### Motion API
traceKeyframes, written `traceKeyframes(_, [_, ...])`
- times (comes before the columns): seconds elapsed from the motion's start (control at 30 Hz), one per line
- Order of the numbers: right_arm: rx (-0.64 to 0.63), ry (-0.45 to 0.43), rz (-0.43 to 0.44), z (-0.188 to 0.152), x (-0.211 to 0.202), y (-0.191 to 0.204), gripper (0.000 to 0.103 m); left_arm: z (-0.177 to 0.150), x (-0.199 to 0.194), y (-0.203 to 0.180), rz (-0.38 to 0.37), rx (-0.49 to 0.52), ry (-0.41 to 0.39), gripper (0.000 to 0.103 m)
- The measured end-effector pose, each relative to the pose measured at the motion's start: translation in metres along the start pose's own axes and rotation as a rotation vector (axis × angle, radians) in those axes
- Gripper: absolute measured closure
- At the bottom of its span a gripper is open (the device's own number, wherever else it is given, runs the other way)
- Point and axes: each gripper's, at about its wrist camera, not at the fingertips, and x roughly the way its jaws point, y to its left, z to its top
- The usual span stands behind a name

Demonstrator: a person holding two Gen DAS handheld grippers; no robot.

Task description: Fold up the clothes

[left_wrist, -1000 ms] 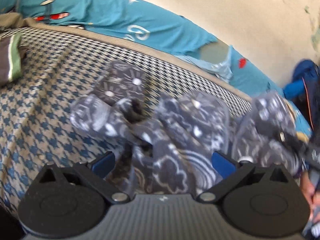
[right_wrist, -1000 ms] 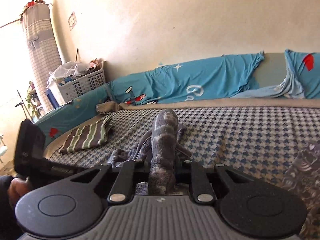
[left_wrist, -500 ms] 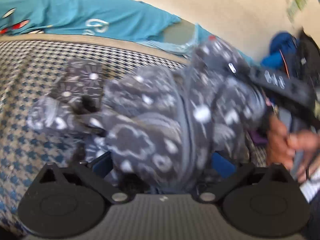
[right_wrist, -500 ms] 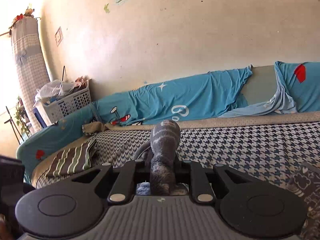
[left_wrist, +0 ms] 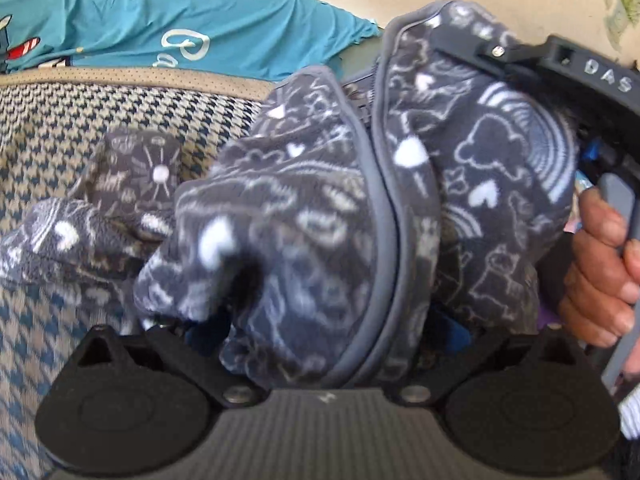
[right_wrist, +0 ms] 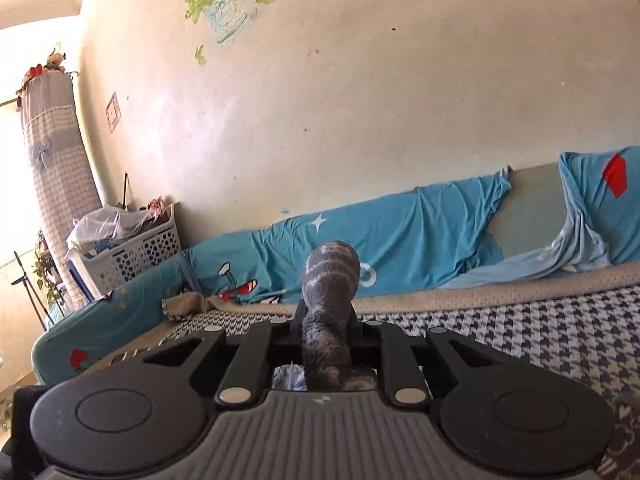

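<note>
A dark grey fleece garment (left_wrist: 320, 216) with white hearts and clouds fills the left wrist view, bunched over a houndstooth bed cover (left_wrist: 60, 120). My left gripper (left_wrist: 324, 332) is open, with the fleece draped between its spread fingers. My right gripper (right_wrist: 326, 316) is shut on a fold of the same fleece (right_wrist: 328, 308) and holds it raised above the bed. In the left wrist view the right gripper (left_wrist: 560, 64) shows at the upper right, pinching the garment's top edge, with a hand (left_wrist: 600, 276) on its handle.
A teal sheet (right_wrist: 400, 240) covers the padding along the wall behind the bed. A white laundry basket (right_wrist: 132, 252) stands at the far left corner. A tall checked fabric cover (right_wrist: 56, 168) stands beside it. The houndstooth bed cover (right_wrist: 520, 328) stretches right.
The right gripper has lifted its fold of fleece higher, off the bed. The garment has swung closer to the left gripper and now hangs bunched between its open fingers.
</note>
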Motion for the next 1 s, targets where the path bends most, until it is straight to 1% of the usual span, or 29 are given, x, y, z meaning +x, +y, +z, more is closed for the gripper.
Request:
traceKeyframes(0.1, [-0.013,-0.022,-0.014,0.012,0.012,-0.007,0.088,0.017,0.015,-0.003,0.033,0.009,-0.011,0.000])
traceKeyframes(0.3, [-0.029,-0.020,-0.015,0.027,0.043,-0.019,0.088,0.040,0.049,-0.002,0.090,-0.032,-0.002,0.000])
traceKeyframes(0.43, [-0.045,-0.024,-0.001,0.036,0.063,-0.019,0.088,0.052,0.071,0.007,0.133,-0.084,-0.013,0.000])
traceKeyframes(0.53, [-0.056,-0.026,0.009,0.042,0.078,-0.019,0.089,0.064,0.083,0.013,0.160,-0.102,-0.040,0.000])
traceKeyframes(0.6, [-0.064,-0.028,0.016,0.046,0.088,-0.019,0.089,0.073,0.089,0.016,0.192,-0.103,-0.063,0.000])
traceKeyframes(0.77, [-0.063,-0.054,0.029,0.057,0.111,-0.022,0.089,0.099,0.101,0.025,0.289,-0.071,-0.158,0.000])
traceKeyframes(0.87, [-0.056,-0.077,0.034,0.063,0.124,-0.024,0.089,0.114,0.113,0.038,0.322,-0.093,-0.167,0.000])
traceKeyframes(0.93, [-0.059,-0.071,0.007,0.063,0.138,-0.027,0.089,0.122,0.124,0.048,0.346,-0.097,-0.161,0.000])
traceKeyframes(1.0, [-0.072,-0.062,-0.020,0.061,0.151,-0.029,0.089,0.128,0.130,0.057,0.351,-0.125,-0.161,0.000])
